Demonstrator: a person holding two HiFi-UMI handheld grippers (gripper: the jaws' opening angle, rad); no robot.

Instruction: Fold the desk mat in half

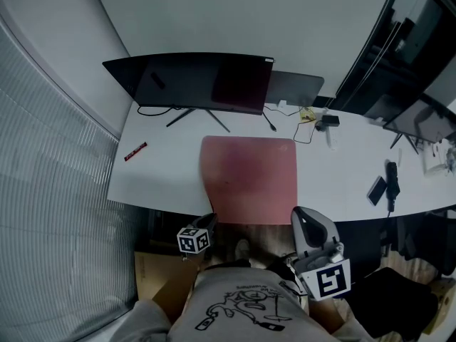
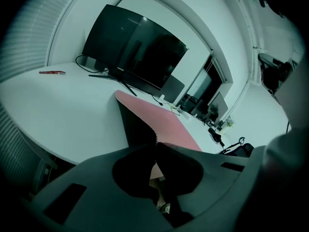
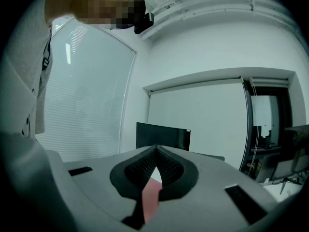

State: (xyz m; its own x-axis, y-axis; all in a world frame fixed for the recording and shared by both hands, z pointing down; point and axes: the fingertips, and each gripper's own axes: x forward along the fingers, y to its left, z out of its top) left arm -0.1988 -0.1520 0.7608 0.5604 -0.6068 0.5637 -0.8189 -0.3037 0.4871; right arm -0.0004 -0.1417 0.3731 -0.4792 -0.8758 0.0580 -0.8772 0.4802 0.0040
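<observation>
Mat on counter, near edge at counter front.
Fingers of left gripper clenched on near-left corner, fingers of right gripper clenched on near-right corner.

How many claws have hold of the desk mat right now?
2. The left claw pinches the desk mat at its near left corner; the right claw pinches its near right corner.

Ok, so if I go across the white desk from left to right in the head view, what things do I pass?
red pen → pink desk mat → small black gadget → dark phone
</observation>
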